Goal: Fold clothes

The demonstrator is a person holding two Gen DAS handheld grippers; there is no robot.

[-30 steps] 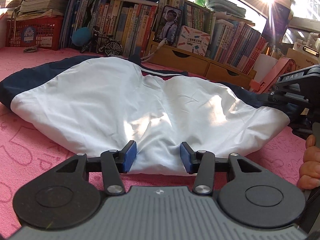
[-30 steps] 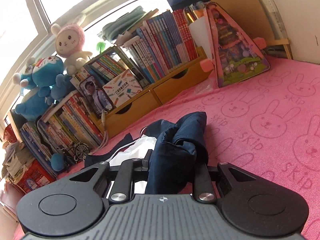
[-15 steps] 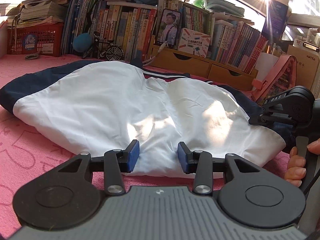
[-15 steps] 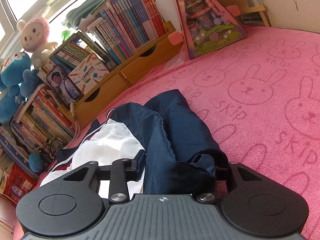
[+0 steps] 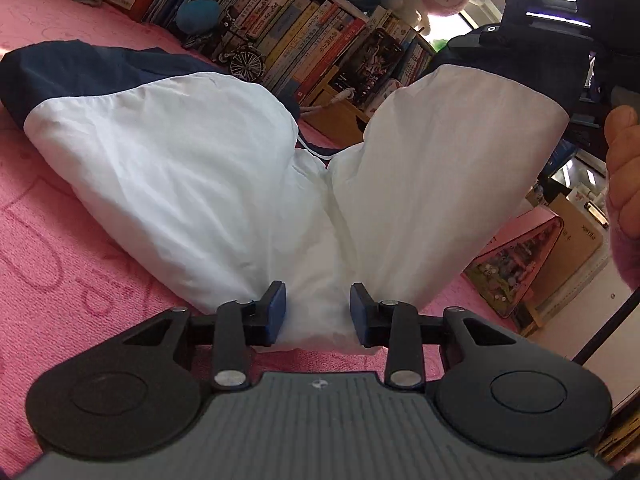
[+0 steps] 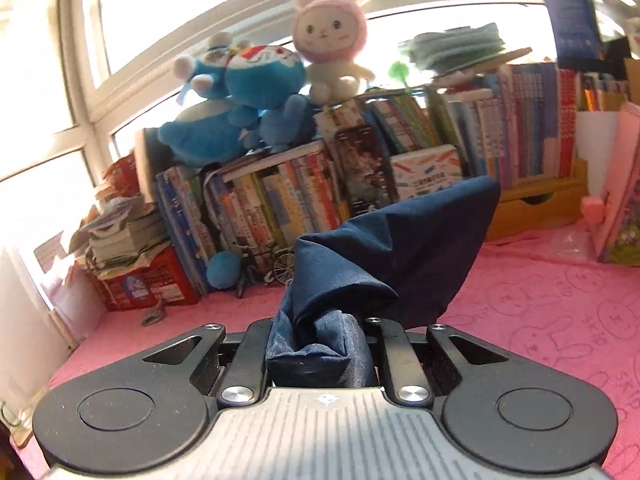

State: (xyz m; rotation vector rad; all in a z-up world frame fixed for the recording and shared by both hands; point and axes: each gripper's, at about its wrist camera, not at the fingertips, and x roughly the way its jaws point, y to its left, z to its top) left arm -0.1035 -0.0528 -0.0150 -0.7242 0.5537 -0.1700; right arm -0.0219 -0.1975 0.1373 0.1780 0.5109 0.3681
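Note:
A white jacket with navy sleeves (image 5: 180,152) lies on the pink bunny-print cloth (image 5: 60,264). My left gripper (image 5: 318,312) is low at the near white hem, and the fabric bunches between its blue pads (image 5: 276,312) and touches both. My right gripper (image 6: 320,344) is shut on a wad of the navy sleeve (image 6: 392,248). In the left wrist view that right gripper (image 5: 560,20) is raised at the upper right and lifts the jacket's right half into a steep white flap (image 5: 440,168). A hand (image 5: 624,168) holds its handle.
Rows of books (image 6: 280,208) with plush toys (image 6: 332,36) on top line the far edge. There is also a wooden drawer unit (image 6: 536,208), a red crate (image 6: 148,284) and a small model bicycle (image 5: 246,62). A pink triangular case (image 5: 516,264) stands at the right.
The right gripper has risen and swung left with the navy sleeve, lifting the jacket's right half off the cloth. The left gripper's pads have closed in on the hem.

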